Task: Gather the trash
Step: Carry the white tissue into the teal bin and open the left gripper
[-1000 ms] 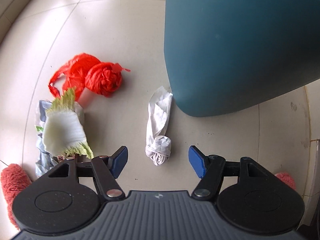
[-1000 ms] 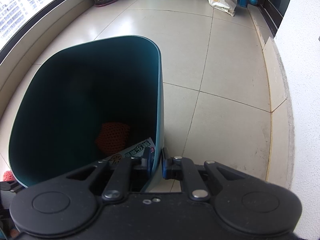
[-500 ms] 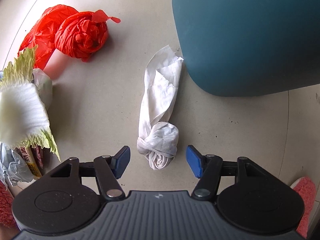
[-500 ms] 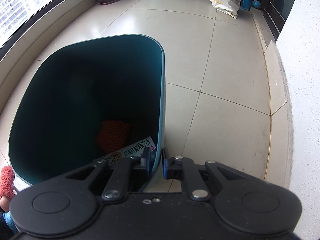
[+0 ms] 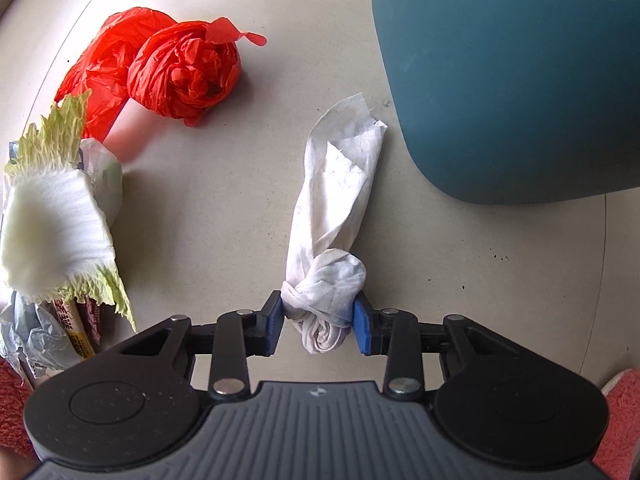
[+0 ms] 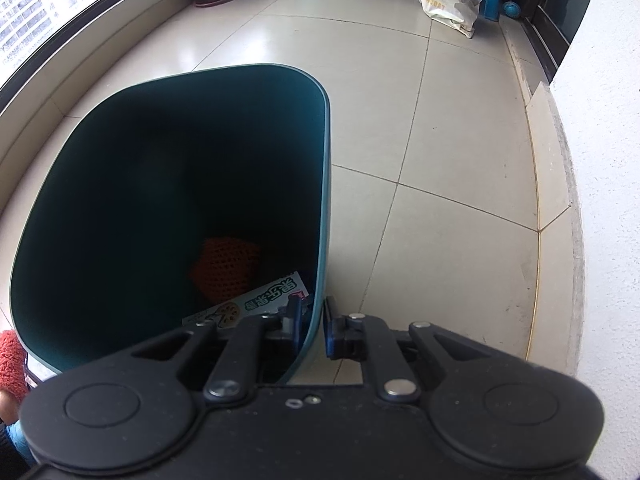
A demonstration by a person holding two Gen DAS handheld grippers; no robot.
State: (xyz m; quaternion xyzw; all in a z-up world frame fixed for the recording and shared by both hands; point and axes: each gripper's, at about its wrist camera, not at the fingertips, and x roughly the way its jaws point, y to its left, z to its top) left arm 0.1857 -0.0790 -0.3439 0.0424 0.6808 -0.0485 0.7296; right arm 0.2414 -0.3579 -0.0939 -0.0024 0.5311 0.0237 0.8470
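The knotted white paper towel (image 5: 326, 248) lies on the pale tiled floor (image 5: 224, 208), its knot between the blue pads of your left gripper (image 5: 319, 322) and its loose tail stretching away towards the bin. Your left jaws are closing on that knot; both pads already touch its sides, and the bundle's lowest end pokes out below them, nearer the camera.

Just to the right of the towel's far end stands the teal plastic waste bin (image 5: 516, 72), its outer wall close to the tail but apart from it. To the left, well apart from the towel, sits a crumpled red plastic bag (image 5: 176, 76). Nearer you on that side is a piece of pale green cabbage leaf (image 5: 52, 220) lying over a grey crumpled wrapper (image 5: 36, 340) and a printed packet.

Your right gripper (image 6: 312, 326) is clamped tight on the bin's rim (image 6: 325, 184), one pad inside the wall and one outside. Looking down into the bin, you see an orange netted lump (image 6: 226, 266) at the bottom and a white printed packet with green lettering (image 6: 260, 298) beside it, close to your inner pad.
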